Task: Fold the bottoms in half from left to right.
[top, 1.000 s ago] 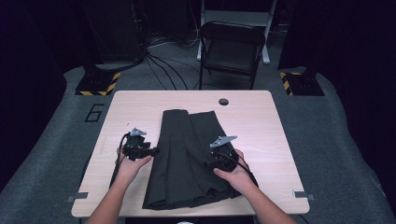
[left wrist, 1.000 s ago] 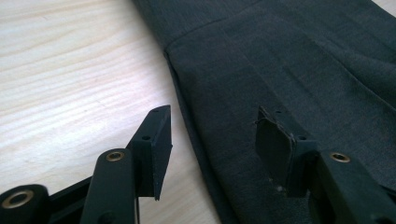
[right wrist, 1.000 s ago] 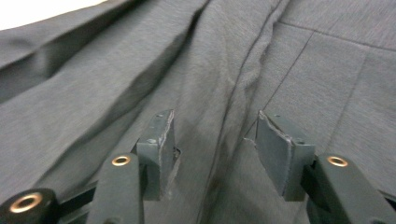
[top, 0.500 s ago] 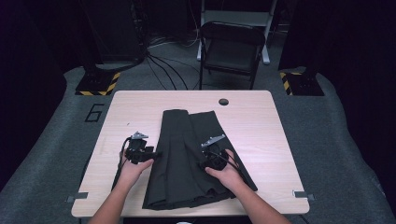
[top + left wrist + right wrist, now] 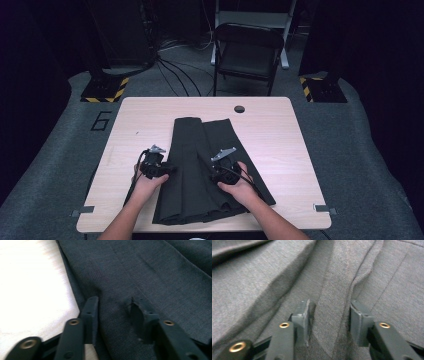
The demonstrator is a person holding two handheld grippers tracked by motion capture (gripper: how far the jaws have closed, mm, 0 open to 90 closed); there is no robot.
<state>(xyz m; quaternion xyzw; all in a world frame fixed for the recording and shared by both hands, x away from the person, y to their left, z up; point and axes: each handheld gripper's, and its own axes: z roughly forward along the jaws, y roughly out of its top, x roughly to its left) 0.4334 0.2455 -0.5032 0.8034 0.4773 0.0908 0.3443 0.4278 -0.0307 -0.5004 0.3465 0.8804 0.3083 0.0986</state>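
Note:
A dark grey garment (image 5: 195, 150), folded lengthwise like trousers, lies on the light wooden table (image 5: 280, 140). My left gripper (image 5: 168, 170) rests on its left edge, by the bare tabletop (image 5: 30, 285). In the left gripper view the jaws (image 5: 113, 307) press down onto the cloth (image 5: 150, 272); they have just been closing, and flat fabric lies in the gap between them. My right gripper (image 5: 214, 174) sits on the garment's middle right. Its jaws (image 5: 329, 312) have also just been closing and straddle a raised ridge of cloth (image 5: 332, 290) without pinching it tight.
A small round hole (image 5: 239, 108) sits near the table's far edge. Behind the table stands a black folding chair (image 5: 247, 50). Cables and yellow-black striped bases (image 5: 105, 90) lie on the grey floor. Bare tabletop lies on either side of the garment.
The right gripper has come left and down onto the middle of the garment. Both pairs of jaws have narrowed. The left hand has stayed at the garment's left edge.

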